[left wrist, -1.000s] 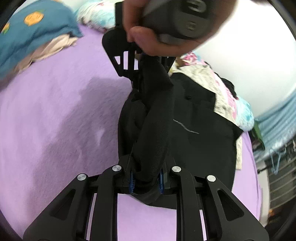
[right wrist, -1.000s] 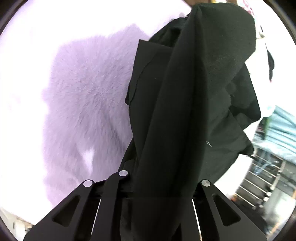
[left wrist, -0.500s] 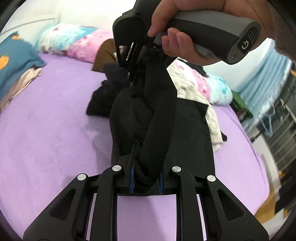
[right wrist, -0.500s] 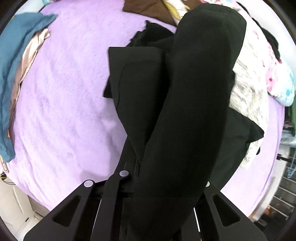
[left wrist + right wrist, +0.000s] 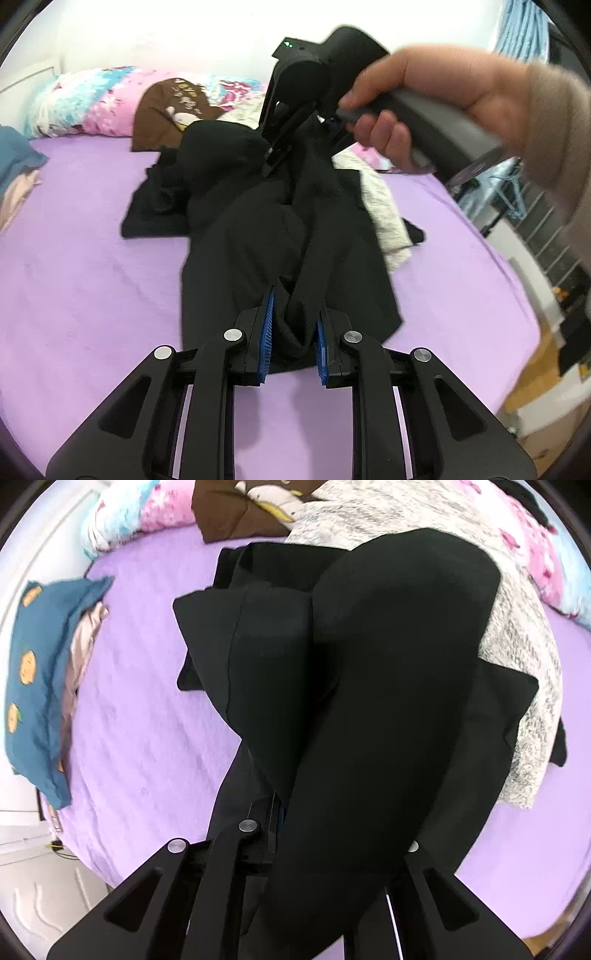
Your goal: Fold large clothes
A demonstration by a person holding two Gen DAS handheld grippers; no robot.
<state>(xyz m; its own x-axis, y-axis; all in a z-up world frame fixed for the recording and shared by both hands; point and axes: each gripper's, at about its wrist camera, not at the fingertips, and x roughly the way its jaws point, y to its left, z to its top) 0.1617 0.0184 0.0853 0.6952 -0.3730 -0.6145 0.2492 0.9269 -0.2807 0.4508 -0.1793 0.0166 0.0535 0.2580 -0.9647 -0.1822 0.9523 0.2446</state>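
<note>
Lifting a black garment (image 5: 295, 236) over a purple bed (image 5: 92, 288).
My left gripper (image 5: 293, 332) and right gripper (image 5: 295, 155) each pinch cloth, stretching an edge for folding.

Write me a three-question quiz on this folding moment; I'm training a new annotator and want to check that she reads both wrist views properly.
1. True or false: the left claw has black fabric between its blue pads.
2. Which item lies partly under the black garment on its right side in the left wrist view? A) speckled grey-white garment B) blue pillow C) brown garment
3. Fill in: the bed cover is ___ in colour.

Key: 1 true; 2 A; 3 purple. The right claw, seen from the left wrist, also holds the black garment, lifted above the bed.
</note>
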